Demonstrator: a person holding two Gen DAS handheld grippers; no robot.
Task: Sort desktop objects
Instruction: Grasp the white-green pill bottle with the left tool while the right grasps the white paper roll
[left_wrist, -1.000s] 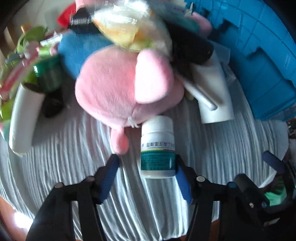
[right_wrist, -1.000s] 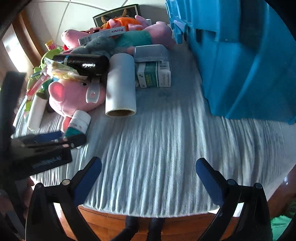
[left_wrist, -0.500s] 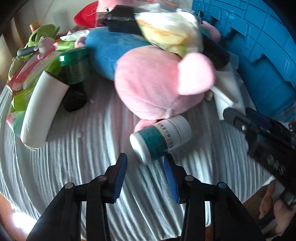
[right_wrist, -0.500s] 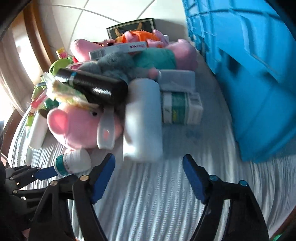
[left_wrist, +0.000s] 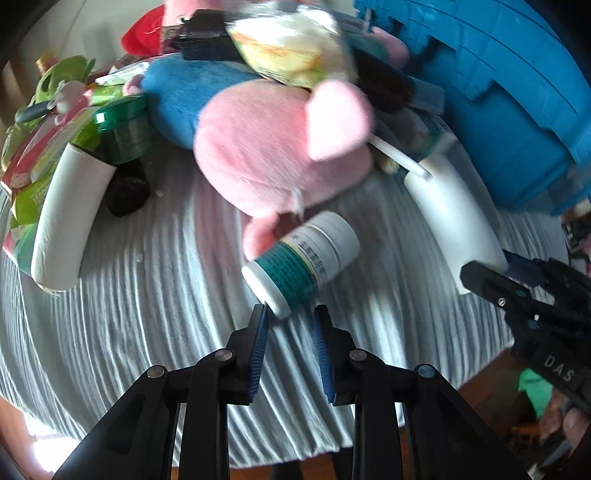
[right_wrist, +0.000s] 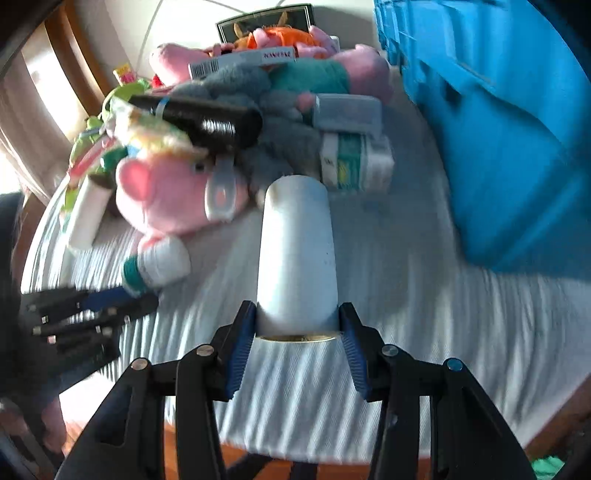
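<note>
My left hand-held gripper (left_wrist: 289, 325) is closed as far as it goes, empty; the pill bottle (left_wrist: 301, 264) lies tipped on the desk (left_wrist: 147, 314) just ahead of its tips, against the pink plush (left_wrist: 280, 147); my right hand-held gripper (right_wrist: 297, 328) is closing, its pads pressing the near end of the white roll (right_wrist: 297, 251); right of it stands the blue crate (right_wrist: 498, 129).

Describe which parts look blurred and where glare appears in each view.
Left wrist view: the pink plush toy and medicine bottle are smeared, with glare at the bottom left corner. Right wrist view: the blue crate and left edge blur; sunlight washes out the upper left.
</note>
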